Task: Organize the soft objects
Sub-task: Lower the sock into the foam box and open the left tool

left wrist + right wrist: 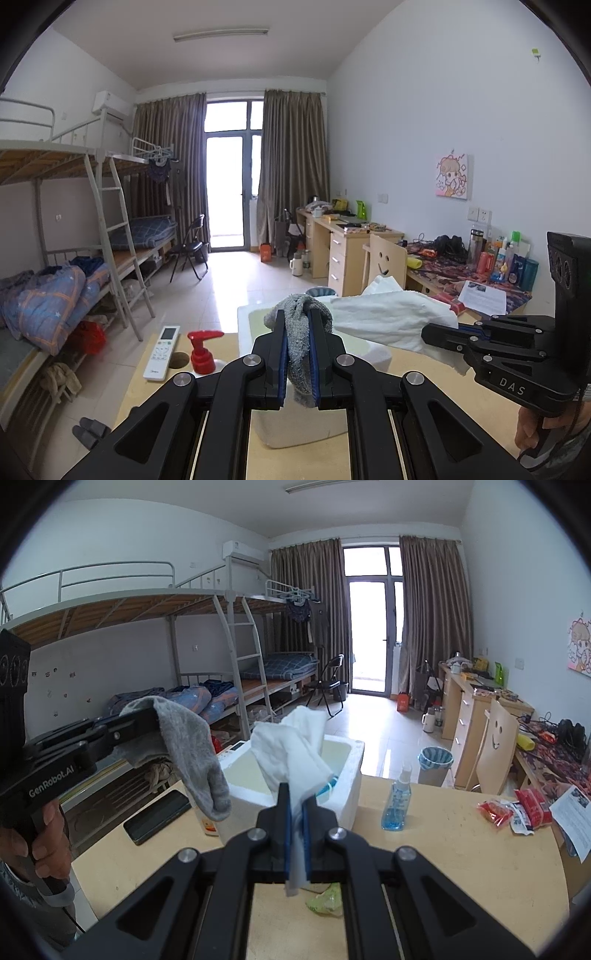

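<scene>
Two soft items are being held above a white foam box [351,771] on the light wooden table [443,867]. A grey knitted sock [301,347] is being clamped by the left gripper [299,354], its fingers closed tight on the fabric, at lower centre of the left wrist view; in the right wrist view it is hanging at centre left. A crumpled white cloth [291,753] is being pinched by the right gripper [297,834], its fingers likewise closed, at centre frame over the box's open top. A blue spray bottle [397,801] is standing just right of the box.
</scene>
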A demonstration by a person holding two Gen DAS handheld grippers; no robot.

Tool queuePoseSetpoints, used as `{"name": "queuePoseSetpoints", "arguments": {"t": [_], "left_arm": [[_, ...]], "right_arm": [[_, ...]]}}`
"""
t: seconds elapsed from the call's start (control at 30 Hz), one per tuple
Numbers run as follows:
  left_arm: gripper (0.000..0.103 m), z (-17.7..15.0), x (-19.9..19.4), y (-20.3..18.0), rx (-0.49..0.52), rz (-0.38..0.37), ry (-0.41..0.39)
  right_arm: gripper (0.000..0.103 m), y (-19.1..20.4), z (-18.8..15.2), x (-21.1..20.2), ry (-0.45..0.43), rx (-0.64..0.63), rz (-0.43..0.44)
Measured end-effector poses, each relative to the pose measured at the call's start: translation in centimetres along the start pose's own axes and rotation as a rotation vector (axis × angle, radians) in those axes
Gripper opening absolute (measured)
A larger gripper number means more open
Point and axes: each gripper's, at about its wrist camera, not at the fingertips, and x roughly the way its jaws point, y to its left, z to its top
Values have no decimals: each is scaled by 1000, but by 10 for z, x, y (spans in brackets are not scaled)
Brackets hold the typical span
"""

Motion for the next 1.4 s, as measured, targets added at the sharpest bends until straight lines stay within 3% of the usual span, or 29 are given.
{"name": "queuePoseSetpoints", "arguments": {"t": [0.37,0.73,1.4], "left_arm": [[10,22,23,8,-3,9,-4],[10,21,52,12,1,-3,20],[10,4,121,12,1,-26,160]], "right_arm": [[7,-3,17,16,-3,-20,-1],[7,-10,18,34,19,-11,-22],[7,-20,13,48,61,-2,-58]]}}
